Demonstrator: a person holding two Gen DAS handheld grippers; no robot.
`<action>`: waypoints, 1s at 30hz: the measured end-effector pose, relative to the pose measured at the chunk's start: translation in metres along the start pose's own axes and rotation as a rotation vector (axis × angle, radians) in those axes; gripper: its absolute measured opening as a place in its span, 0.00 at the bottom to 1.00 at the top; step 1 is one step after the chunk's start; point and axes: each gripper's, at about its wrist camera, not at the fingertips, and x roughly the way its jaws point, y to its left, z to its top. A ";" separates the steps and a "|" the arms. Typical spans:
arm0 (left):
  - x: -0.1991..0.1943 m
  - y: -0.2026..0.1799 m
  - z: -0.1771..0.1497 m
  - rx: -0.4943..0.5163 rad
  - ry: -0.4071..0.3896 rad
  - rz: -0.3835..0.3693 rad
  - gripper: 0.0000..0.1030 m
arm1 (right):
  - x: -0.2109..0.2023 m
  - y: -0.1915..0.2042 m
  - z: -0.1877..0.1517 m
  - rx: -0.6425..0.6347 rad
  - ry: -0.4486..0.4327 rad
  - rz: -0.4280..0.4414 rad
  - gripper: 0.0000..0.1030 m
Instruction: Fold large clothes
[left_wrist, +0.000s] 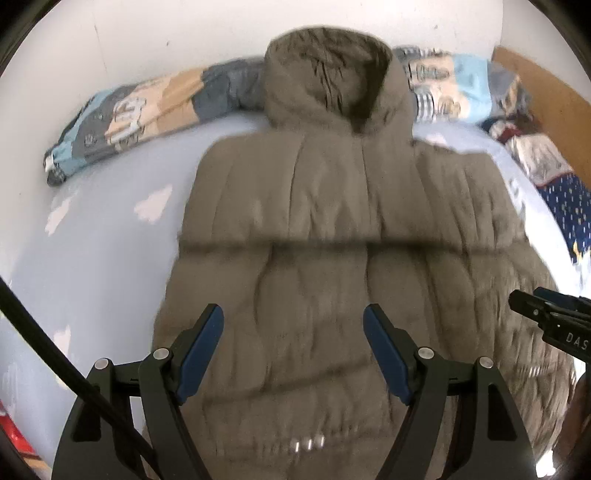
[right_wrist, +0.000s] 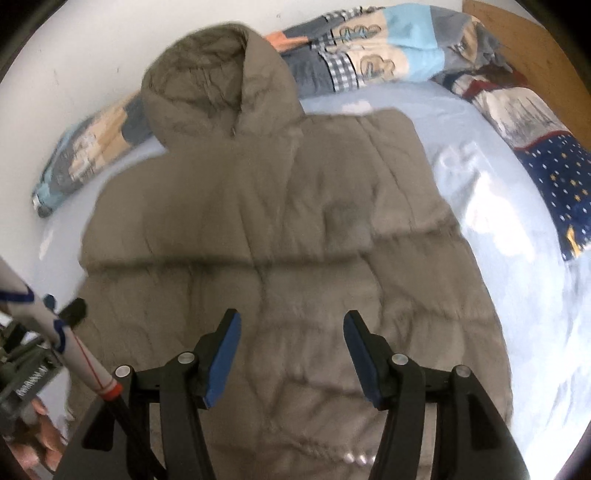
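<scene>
Centrally, a taupe hooded puffer jacket (left_wrist: 325, 229) lies flat on the pale blue bedsheet (left_wrist: 103, 229), hood toward the wall. Left gripper (left_wrist: 293, 332) and right gripper (right_wrist: 291, 336) hover above its hem, jaws apart, empty. Only the left view shows open sheet leftward; the right view shows sheet bordering a star-print blanket (right_wrist: 554, 173).

1. Bare bed sheet (left_wrist: 103, 236) lies free at nine o'clock of the puffer jacket (left_wrist: 332, 229).
2. A rolled quilt (left_wrist: 147, 99) blocks twelve o'clock along the wall.
3. Piled bedding (right_wrist: 546, 162) crowds two o'clock.
</scene>
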 end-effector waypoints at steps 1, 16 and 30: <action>-0.001 0.001 -0.007 -0.009 0.016 0.001 0.75 | 0.000 -0.002 -0.010 -0.010 0.014 -0.010 0.60; -0.038 -0.004 -0.128 -0.044 0.116 -0.040 0.75 | -0.025 -0.024 -0.122 0.022 0.114 0.021 0.63; -0.091 0.156 -0.207 -0.439 0.079 0.031 0.75 | -0.123 -0.201 -0.170 0.395 -0.068 0.008 0.67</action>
